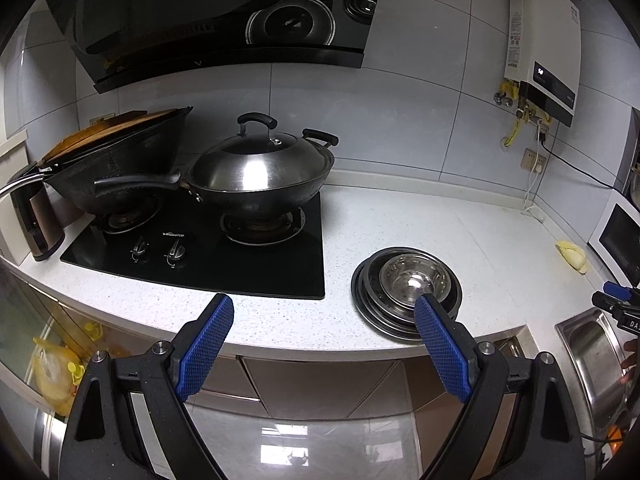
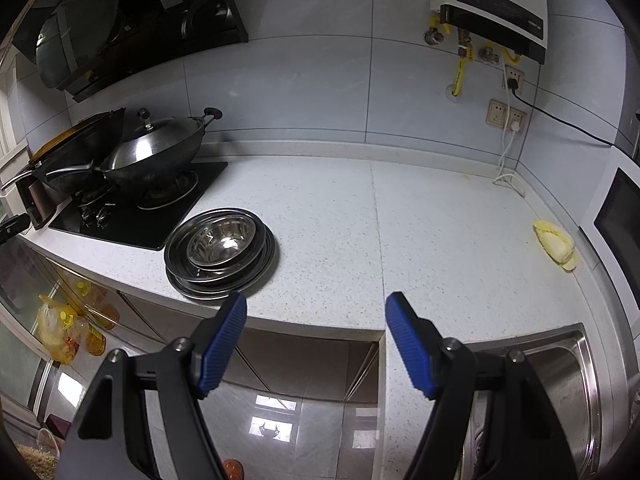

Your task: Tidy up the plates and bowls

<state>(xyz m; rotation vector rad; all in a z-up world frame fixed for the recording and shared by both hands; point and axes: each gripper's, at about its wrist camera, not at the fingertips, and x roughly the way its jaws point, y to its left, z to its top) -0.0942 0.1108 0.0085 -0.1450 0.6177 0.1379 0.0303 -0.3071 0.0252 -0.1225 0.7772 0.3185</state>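
From the left wrist view, the left tool (image 1: 324,304) hangs in front of the counter (image 1: 400,216) edge with its blue pads spread wide and nothing between them. The stack of steel plates (image 1: 370,300) sits near the counter's front edge, just right of the black stove (image 1: 200,256), with a steel bowl (image 1: 414,280) nested on top. A lidded wok (image 1: 260,172) stands on the stove's right burner. The right pad's tip overlaps the stack in the picture; whether it touches cannot be told.

From the right wrist view, the right tool (image 2: 316,306) is likewise wide and empty, held off the counter's front edge. The stack lies to its left beside the stove. A yellow cloth (image 2: 554,244) lies far right, and a steel sink (image 2: 568,380) shows at lower right.
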